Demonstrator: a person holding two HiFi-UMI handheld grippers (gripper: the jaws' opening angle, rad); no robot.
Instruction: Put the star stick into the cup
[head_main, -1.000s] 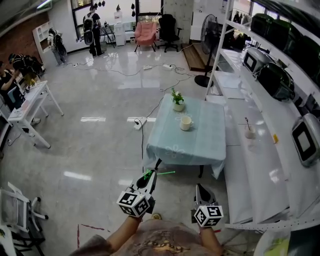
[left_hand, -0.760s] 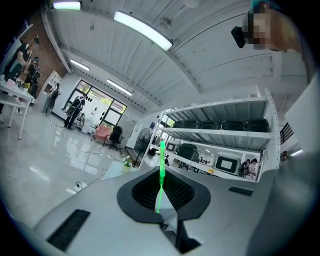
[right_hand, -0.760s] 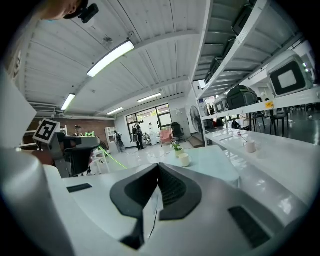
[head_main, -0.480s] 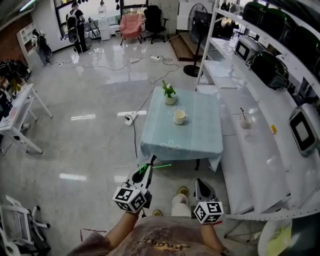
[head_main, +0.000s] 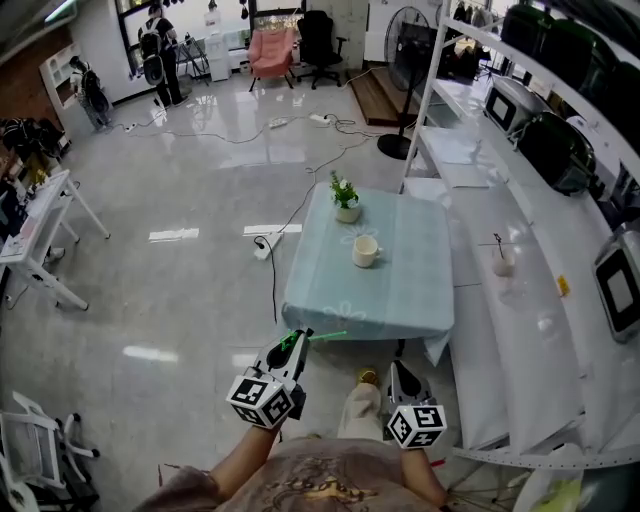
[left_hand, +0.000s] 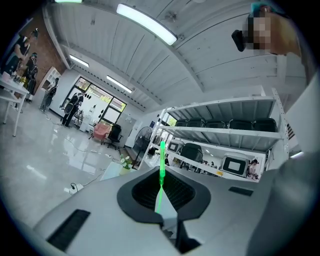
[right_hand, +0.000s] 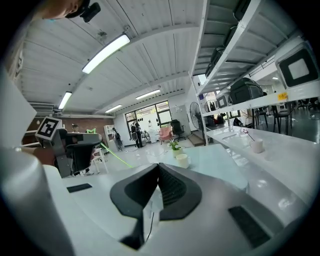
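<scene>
My left gripper (head_main: 289, 350) is shut on the thin green star stick (head_main: 322, 336). The stick points right, and its star end sits by the jaws. In the left gripper view the stick (left_hand: 161, 167) rises straight from between the closed pads. The white cup (head_main: 366, 251) stands on the table with the light blue cloth (head_main: 400, 295), ahead of both grippers and well out of reach. My right gripper (head_main: 399, 374) is shut with nothing in it, level with the left one. In the right gripper view the cup (right_hand: 182, 160) shows beyond the closed jaws, and the stick (right_hand: 116, 156) crosses at left.
A small potted plant (head_main: 346, 196) stands at the table's far edge. A long white counter (head_main: 520, 340) with shelves of appliances runs along the right and carries another cup (head_main: 503, 262). A power strip (head_main: 262, 249) and cables lie on the glossy floor. A white folding table (head_main: 40, 225) stands at left.
The person has stepped forward, and a leg now shows between the grippers. Both grippers stay at the same height, and the left one keeps its hold on the stick.
</scene>
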